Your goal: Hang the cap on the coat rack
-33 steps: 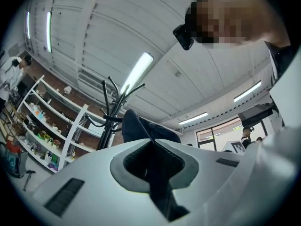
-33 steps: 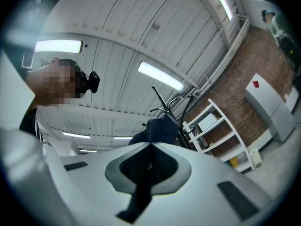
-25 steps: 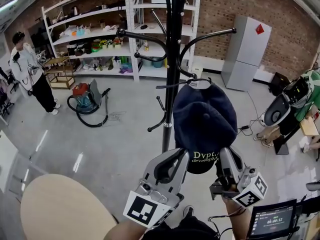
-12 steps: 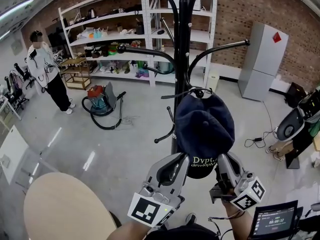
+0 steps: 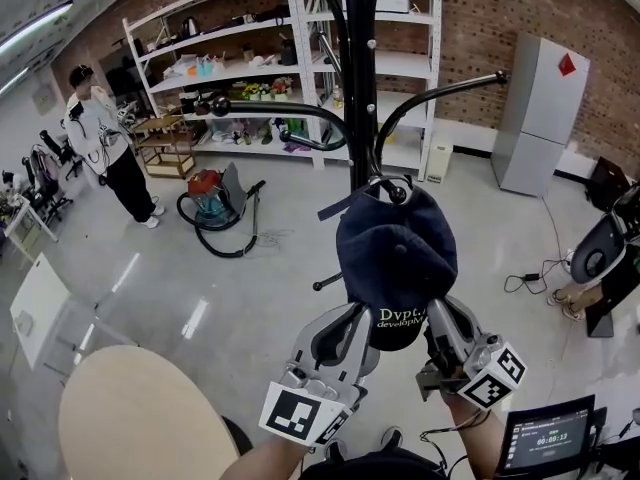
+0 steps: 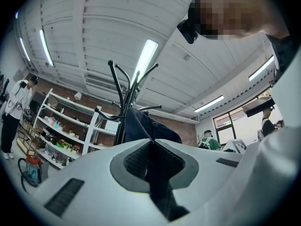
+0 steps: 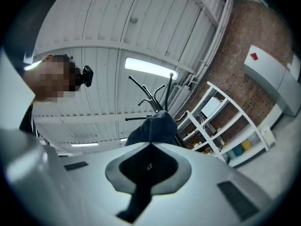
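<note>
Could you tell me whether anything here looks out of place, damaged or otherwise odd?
Nothing looks damaged or spilled. The left gripper and right gripper grip the cap by its brim, at a coat rack hook. Only the vacuum cleaner sits out in the middle of the floor.
</note>
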{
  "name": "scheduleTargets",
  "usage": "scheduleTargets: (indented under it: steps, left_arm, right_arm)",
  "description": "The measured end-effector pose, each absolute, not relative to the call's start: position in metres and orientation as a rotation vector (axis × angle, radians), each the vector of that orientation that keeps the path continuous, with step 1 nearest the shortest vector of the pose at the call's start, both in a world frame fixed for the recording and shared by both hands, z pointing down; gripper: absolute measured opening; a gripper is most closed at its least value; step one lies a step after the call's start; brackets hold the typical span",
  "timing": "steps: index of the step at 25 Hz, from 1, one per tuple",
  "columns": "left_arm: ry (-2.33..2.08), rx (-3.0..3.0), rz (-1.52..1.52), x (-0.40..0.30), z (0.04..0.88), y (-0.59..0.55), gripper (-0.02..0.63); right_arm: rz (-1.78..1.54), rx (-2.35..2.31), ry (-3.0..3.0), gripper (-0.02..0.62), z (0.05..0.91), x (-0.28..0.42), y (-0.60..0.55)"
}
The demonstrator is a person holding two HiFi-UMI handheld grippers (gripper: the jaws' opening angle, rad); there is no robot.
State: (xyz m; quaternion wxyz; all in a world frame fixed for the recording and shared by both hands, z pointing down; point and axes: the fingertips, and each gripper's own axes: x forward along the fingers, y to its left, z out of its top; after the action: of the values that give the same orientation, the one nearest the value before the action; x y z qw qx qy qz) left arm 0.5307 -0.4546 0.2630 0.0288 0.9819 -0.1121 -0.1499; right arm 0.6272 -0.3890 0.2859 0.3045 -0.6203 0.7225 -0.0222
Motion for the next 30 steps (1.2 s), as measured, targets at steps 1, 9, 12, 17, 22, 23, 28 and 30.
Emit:
scheduleTargets:
  steps: [1,9,12,17,22,23,28,30]
  left_arm:
    - [-0.354,3.030,-0.457,0.531,0.263,-0.458,0.031]
    - [-0.403,3.008,-0.403,0.545,0.288,-0.478,0.031]
    - [-0.428,2.990,-0.375,0.548,0.294,-0.486,0.031]
    - [-0.486,2.961,-0.332,0.551,0.305,-0.501,0.031]
    - [-0.531,2.959,-0.276,0.552,0.319,-0.511,0.031]
    - [-0.538,2.955,-0.267,0.552,0.321,-0.513,0.031]
    - [-0.560,2.925,-0.243,0.553,0.327,-0.519,0.031]
    - [-0.565,2.894,-0.254,0.551,0.334,-0.522,0.032]
  right_arm:
    - [-0.065,-1.647,1.914,0.009,0.286,0.628,-0.392]
    - [-0.127,-1.693,1.920,0.009,0.316,0.645,-0.417]
    - [-0.170,-1.706,1.914,0.009,0.323,0.649,-0.426]
    - [-0.232,-1.744,1.923,0.009,0.336,0.653,-0.440]
    - [-0.257,-1.764,1.940,0.009,0.347,0.657,-0.447]
    - [-0.261,-1.764,1.945,0.009,0.348,0.657,-0.448]
    - [-0.277,-1.783,1.946,0.010,0.349,0.663,-0.449]
    - [-0.266,-1.816,1.937,0.011,0.354,0.666,-0.446]
